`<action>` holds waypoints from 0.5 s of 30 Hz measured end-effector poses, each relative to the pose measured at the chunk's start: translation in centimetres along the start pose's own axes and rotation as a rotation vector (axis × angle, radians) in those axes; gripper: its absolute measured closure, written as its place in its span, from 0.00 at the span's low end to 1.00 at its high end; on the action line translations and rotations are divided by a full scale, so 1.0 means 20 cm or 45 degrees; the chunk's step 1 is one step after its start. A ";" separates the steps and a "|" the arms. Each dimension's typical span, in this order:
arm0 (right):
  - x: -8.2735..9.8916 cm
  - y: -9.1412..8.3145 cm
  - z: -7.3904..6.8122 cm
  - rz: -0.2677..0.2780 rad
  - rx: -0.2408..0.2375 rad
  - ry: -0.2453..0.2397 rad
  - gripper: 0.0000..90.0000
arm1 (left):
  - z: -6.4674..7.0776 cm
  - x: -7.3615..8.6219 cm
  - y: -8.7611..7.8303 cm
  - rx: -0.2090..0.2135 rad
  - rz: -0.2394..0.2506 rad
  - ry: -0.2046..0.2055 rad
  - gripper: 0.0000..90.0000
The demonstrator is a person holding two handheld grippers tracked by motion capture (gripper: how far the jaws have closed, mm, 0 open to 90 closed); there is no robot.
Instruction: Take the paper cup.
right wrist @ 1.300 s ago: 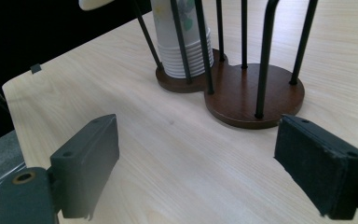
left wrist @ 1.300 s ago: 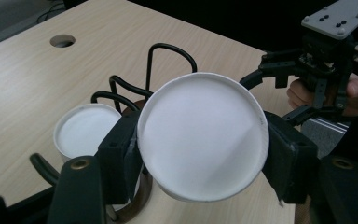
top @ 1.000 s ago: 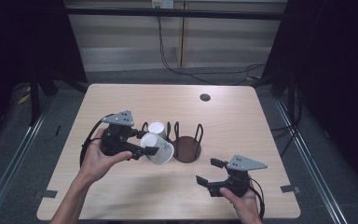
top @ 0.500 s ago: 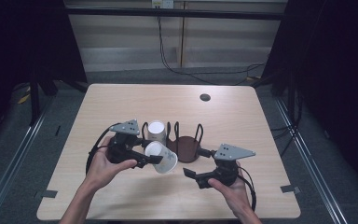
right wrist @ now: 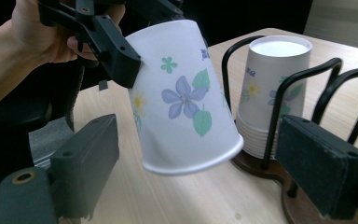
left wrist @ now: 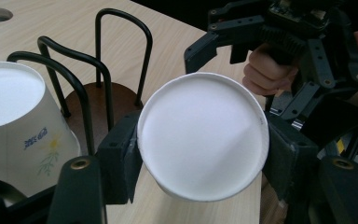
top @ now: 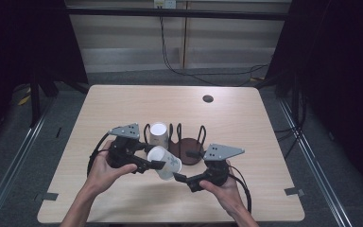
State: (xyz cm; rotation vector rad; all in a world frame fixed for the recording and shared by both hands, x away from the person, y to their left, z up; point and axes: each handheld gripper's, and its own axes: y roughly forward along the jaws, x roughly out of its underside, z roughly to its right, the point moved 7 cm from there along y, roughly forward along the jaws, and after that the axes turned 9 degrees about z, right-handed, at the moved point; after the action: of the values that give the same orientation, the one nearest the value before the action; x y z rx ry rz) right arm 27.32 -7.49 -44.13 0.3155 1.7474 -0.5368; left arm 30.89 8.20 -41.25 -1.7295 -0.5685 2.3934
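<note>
Left gripper (top: 146, 161) clamps paper cup (top: 164, 161) near base, above bench (top: 246, 118). Cup tilted, rim pointing toward right gripper (right wrist: 205, 186) (jaws spread, straddling rim, not touching). Cup holder (top: 187, 144) just behind.

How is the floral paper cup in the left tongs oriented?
Tipped and inverted: the white floral paper cup leans, its closed base facing the left tongs' camera.
</note>
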 end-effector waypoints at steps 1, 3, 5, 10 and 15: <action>0.01 0.01 0.00 -0.003 -0.011 0.004 0.15 | 0.00 0.00 0.00 0.006 0.001 -0.003 0.41; 0.02 0.03 -0.01 -0.014 -0.027 0.008 0.15 | 0.00 0.00 0.00 0.013 -0.002 -0.001 0.41; 0.03 0.04 -0.02 -0.013 -0.048 0.008 0.15 | 0.01 0.00 0.00 0.019 -0.013 0.005 0.41; 0.05 0.07 -0.02 -0.019 -0.058 0.003 0.16 | 0.02 0.01 0.01 0.049 -0.010 -0.011 0.41; 0.08 0.10 -0.02 -0.048 -0.082 0.006 0.17 | 0.03 0.02 0.04 0.069 -0.030 -0.010 0.41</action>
State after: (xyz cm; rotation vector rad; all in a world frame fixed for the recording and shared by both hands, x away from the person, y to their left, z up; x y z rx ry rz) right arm 27.55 -5.63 -45.98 0.2392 1.7739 -0.5063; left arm 30.33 7.50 -41.66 -1.6834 -0.5172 2.3776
